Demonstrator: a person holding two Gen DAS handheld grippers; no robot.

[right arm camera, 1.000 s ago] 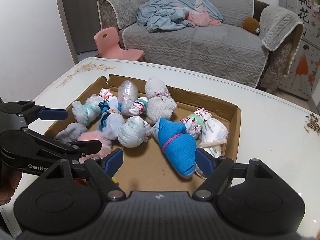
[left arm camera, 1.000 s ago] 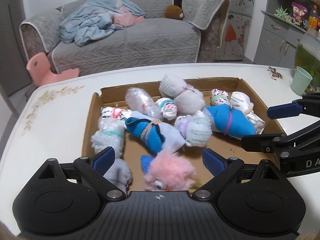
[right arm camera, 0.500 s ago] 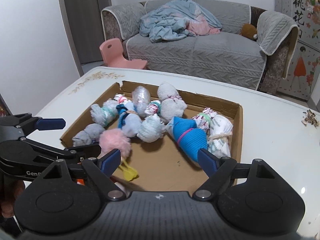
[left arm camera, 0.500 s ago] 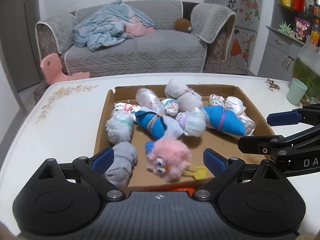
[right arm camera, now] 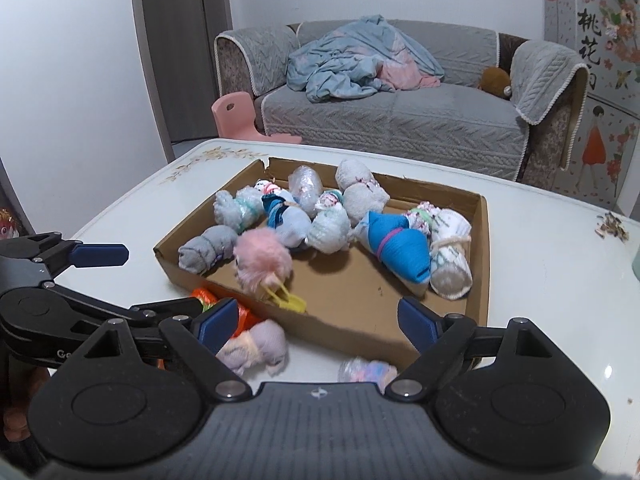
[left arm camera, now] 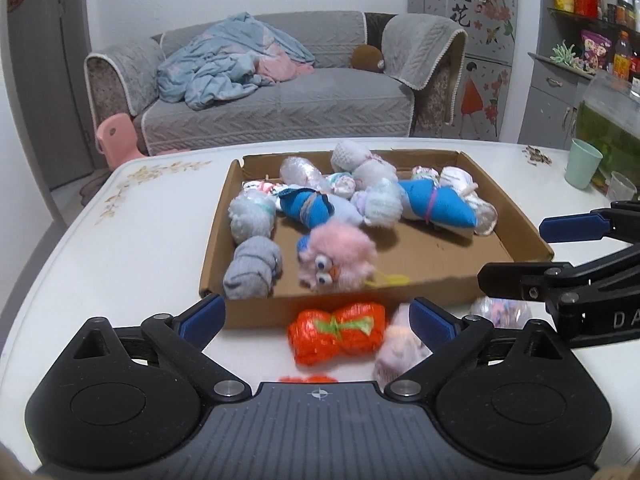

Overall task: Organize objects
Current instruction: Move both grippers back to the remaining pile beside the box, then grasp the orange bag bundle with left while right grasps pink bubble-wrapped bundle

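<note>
A cardboard tray (left arm camera: 218, 240) (right arm camera: 482, 240) on the white table holds several rolled sock bundles, among them a blue one (left arm camera: 436, 204) and a grey one (left arm camera: 252, 268). A pink fluffy toy (left arm camera: 340, 256) (right arm camera: 262, 260) lies near its front wall. Outside the tray, on the table, lie an orange bundle (left arm camera: 340, 332), a lilac bundle (left arm camera: 396, 352) (right arm camera: 256, 346) and a pastel bundle (right arm camera: 366, 370). My left gripper (left arm camera: 318, 318) hovers open over the orange bundle without touching it. My right gripper (right arm camera: 318, 320) is near the tray's front corner, its jaws opening with nothing held.
A mint cup (left arm camera: 582, 164), a clear cup (left arm camera: 622, 186) and a fish tank (left arm camera: 608, 116) stand at the table's far right, with some crumbs (left arm camera: 538, 156) nearby. Beyond the table are a grey sofa (left arm camera: 280, 100) and a pink child's chair (right arm camera: 236, 116).
Both grippers have drawn back from over the tray toward the table's near edge. The bundles lying outside the tray have come into view. The right jaws stand slightly wider.
</note>
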